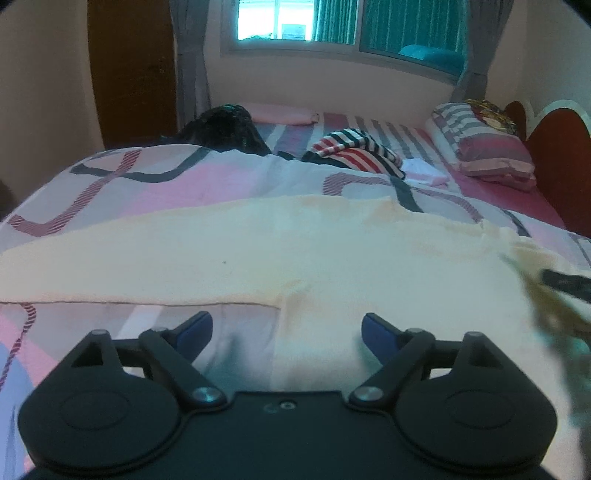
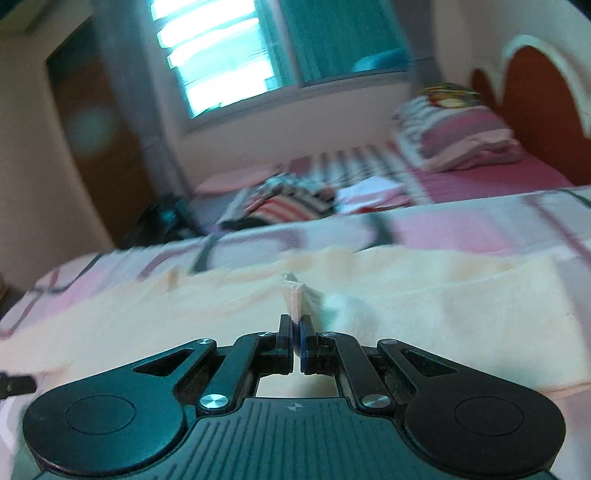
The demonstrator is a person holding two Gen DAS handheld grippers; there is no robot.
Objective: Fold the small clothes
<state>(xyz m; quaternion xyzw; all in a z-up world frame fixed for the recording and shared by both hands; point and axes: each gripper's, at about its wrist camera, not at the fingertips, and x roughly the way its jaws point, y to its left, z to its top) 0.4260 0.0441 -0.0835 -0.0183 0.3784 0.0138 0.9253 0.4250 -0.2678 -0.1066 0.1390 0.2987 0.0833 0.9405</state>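
Observation:
A pale peach garment (image 1: 258,251) lies spread across the patterned bedspread (image 1: 155,184). My left gripper (image 1: 286,326) is open and empty, just above the garment's near hem. My right gripper (image 2: 296,334) is shut on a pinched fold of the peach garment (image 2: 406,306), lifting a small peak of cloth between its fingers. The right gripper shows blurred at the right edge of the left wrist view (image 1: 565,282).
A striped garment (image 1: 358,149), a dark garment (image 1: 221,127) and a small white cloth (image 1: 424,170) lie farther back on the bed. Pillows (image 1: 487,144) sit at the right by the red headboard (image 1: 554,147). A window (image 1: 332,26) and wooden door (image 1: 133,70) are behind.

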